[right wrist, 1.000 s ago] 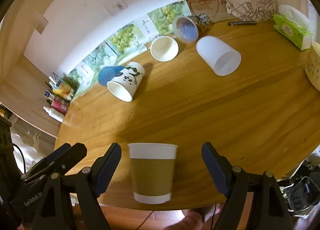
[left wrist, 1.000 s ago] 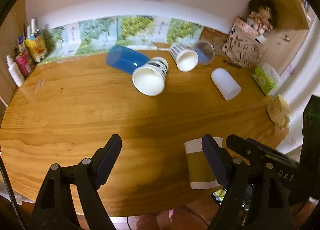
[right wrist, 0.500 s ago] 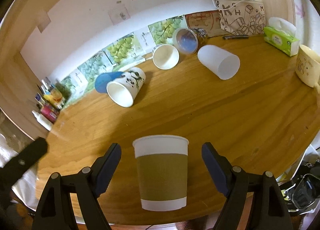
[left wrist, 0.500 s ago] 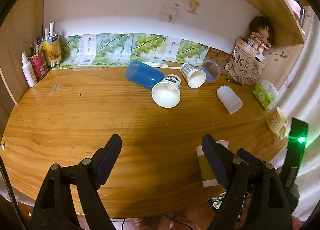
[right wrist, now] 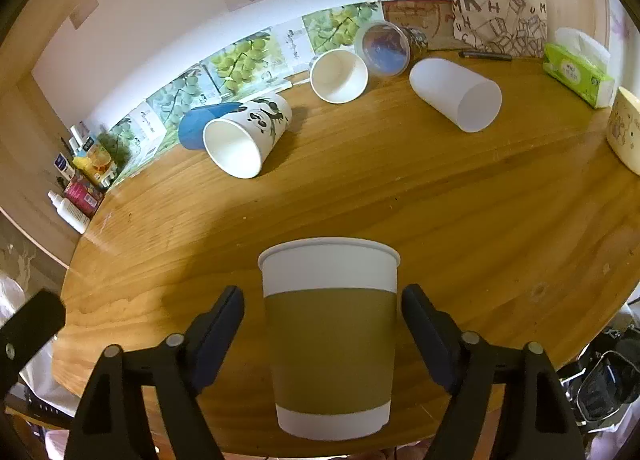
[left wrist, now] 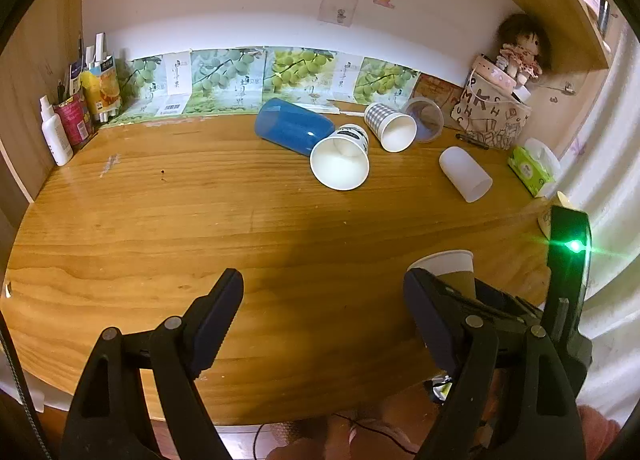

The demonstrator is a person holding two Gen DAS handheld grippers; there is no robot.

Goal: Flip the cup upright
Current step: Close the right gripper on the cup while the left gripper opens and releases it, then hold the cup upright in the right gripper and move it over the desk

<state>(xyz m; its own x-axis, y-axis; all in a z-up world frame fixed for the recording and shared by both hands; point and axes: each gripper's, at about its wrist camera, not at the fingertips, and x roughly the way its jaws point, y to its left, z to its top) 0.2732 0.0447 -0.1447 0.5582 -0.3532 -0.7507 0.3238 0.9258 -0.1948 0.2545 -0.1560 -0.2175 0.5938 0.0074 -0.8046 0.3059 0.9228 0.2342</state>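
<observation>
Between the right gripper [right wrist: 322, 324] wide jaws stands the brown-sleeved cup [right wrist: 330, 336], seemingly untouched.

4 paper cups [right wrist: 330, 336], 1 blue plastic tumbler [left wrist: 292, 125], 1 frosted white plastic tumbler [right wrist: 456, 93], 1 clear plastic cup [right wrist: 384, 47], 1 cream ceramic mug [right wrist: 626, 131], 1 green tissue pack [right wrist: 578, 73], 1 lettered fabric bag [right wrist: 496, 19], 1 doll [left wrist: 520, 49]

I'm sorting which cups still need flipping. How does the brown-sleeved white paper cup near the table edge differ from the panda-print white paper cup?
The brown-sleeved white paper cup stands upright, rim up; the panda-print white paper cup lies on its side, mouth toward the camera. The brown-sleeved cup sits between the open right gripper fingers; the panda cup rests against a blue plastic cup farther back. Both are white paper cups on the wooden table.
</observation>
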